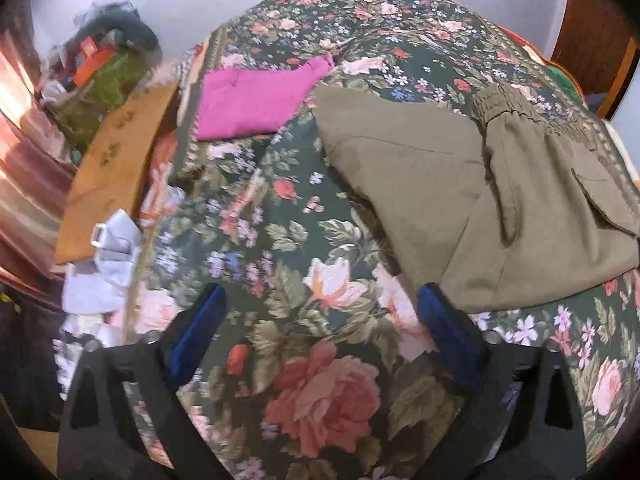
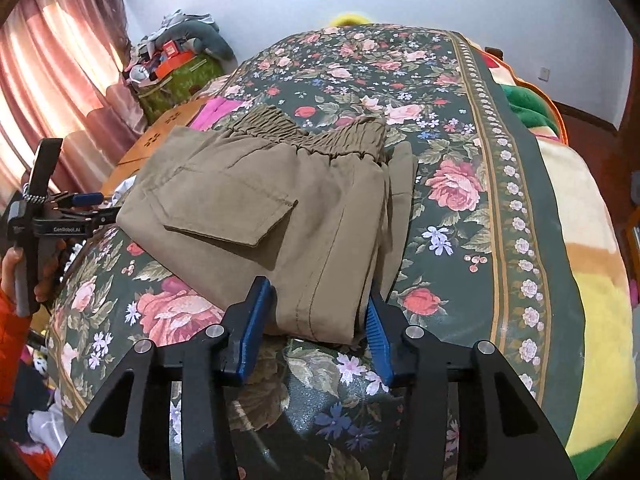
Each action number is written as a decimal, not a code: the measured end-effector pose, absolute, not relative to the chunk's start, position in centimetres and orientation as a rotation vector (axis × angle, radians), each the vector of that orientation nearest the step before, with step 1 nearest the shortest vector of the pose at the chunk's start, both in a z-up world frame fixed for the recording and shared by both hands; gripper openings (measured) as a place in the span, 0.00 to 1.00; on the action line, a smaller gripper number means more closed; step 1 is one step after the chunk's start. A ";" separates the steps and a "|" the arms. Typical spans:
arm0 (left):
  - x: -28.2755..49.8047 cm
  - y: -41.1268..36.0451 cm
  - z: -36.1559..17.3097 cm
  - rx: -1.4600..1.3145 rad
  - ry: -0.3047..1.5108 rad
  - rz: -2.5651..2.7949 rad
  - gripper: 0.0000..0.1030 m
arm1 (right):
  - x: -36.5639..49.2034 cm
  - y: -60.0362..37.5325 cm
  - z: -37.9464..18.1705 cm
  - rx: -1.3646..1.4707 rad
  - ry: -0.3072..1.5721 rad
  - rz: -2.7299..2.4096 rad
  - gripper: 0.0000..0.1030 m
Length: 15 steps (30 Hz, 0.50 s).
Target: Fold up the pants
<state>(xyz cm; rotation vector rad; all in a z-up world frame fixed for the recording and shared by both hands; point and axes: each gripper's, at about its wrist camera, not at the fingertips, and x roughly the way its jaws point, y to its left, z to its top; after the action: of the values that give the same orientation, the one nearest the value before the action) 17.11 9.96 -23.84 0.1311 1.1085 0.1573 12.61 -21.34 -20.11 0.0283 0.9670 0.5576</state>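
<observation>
Olive pants are seen in the left wrist view folded into one compact stack toward the right edge of the floral bed cover, waistband away from the camera. The left gripper is held wide over bare cover, nothing between its two blue pads; it appears to be kept clear of the finished fold. One pink folded garment is laid farther back near the left edge, probably set aside as done.

From the right wrist view, one pants stack is counted, one pocket flap uppermost. The right gripper is spread wide, its pads flanking the near edge of the stack without pinching it, seemingly to square it or let go.
</observation>
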 end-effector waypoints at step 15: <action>20.8 7.3 -21.4 0.047 1.061 -0.049 0.82 | 14.3 -22.3 -18.1 0.075 0.940 0.533 0.39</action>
<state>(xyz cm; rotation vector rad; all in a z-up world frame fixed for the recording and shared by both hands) 20.76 7.28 -21.42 0.0475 1.0609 -0.0486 14.34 -22.29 -18.10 0.0749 0.9397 0.5329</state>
